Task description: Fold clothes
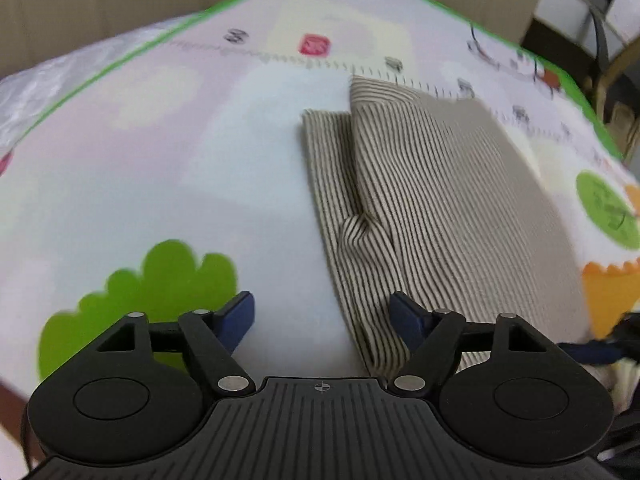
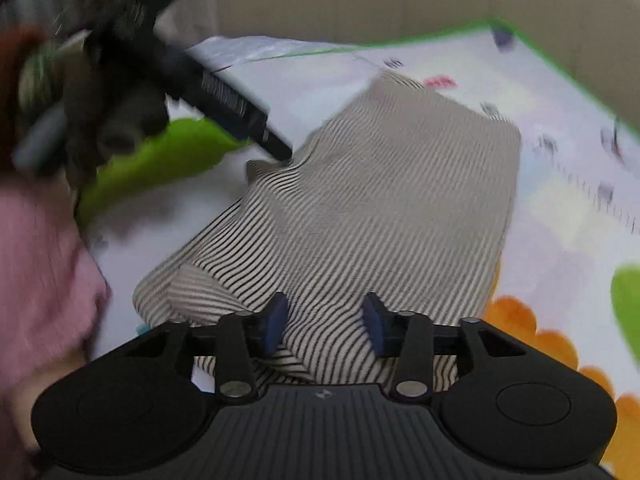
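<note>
So from my seat I'm looking down at the striped garment [image 1: 432,200], beige with thin dark stripes, lying partly folded on the play mat [image 1: 160,140]. The mat is pale with a green border and cartoon prints, including a green bush shape [image 1: 160,280] near my left side and orange scalloped shapes [image 2: 540,344] on the right.

In the left wrist view, one layer of the cloth is folded over another, with a ridge running down the middle and a small bunched-up pucker [image 1: 356,232] about halfway along. My left gripper [image 1: 322,312] has its jaws spread wide and isn't holding anything. Its blue right pad sits over the garment's near edge, while the left pad is over bare mat beside the green bush. I can't tell if the right pad actually touches the fabric.

In the right wrist view, my right gripper [image 2: 326,320] is about half open over the near end of the garment. Fabric shows between the blue pads, but they aren't pinching it. The left gripper [image 2: 224,104] shows up there too, blurred, at the garment's far left edge. A pink sleeve [image 2: 44,272] fills the left side of that view.
</note>
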The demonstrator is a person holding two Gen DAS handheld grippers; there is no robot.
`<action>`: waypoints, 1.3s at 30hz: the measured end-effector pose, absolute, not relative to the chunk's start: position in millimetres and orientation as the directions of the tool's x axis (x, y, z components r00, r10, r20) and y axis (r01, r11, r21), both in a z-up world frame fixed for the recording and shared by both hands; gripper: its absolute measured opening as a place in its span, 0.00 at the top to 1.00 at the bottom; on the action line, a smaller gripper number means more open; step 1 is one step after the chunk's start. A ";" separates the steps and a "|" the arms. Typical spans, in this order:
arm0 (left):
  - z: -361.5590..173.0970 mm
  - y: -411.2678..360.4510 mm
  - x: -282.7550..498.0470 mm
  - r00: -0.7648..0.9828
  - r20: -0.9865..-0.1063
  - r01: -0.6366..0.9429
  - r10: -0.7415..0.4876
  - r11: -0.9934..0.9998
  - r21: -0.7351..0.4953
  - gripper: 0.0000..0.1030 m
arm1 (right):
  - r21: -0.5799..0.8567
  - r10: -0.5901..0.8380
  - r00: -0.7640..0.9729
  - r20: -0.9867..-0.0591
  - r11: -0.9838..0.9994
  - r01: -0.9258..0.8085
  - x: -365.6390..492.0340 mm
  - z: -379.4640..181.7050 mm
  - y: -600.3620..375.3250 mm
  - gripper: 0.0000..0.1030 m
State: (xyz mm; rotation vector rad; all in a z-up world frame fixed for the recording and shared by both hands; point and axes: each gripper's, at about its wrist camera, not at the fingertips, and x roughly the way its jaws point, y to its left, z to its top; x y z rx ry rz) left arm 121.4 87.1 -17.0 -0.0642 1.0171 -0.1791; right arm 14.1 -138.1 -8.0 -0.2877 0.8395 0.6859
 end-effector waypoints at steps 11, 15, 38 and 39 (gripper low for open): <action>8.2 75.7 77.1 0.613 -0.764 0.179 -0.199 0.978 -0.110 0.08 | -0.094 0.476 0.457 -0.752 0.609 -0.788 -22.0 14.8 -110.3 0.47; -1.3 84.1 84.1 0.611 -0.773 0.116 -0.171 0.985 -0.126 0.08 | -0.264 0.417 0.499 -0.760 0.505 -0.822 -39.7 -10.6 -85.9 0.43; -11.9 101.7 93.1 0.570 -0.798 0.040 -0.195 0.977 -0.211 0.04 | -0.206 0.430 0.398 -0.810 0.426 -0.881 -69.7 10.7 -90.8 0.52; -12.0 101.2 93.5 0.569 -0.798 0.043 -0.198 0.976 -0.212 0.04 | -0.240 0.416 0.410 -0.812 0.403 -0.883 -73.4 9.0 -92.5 0.52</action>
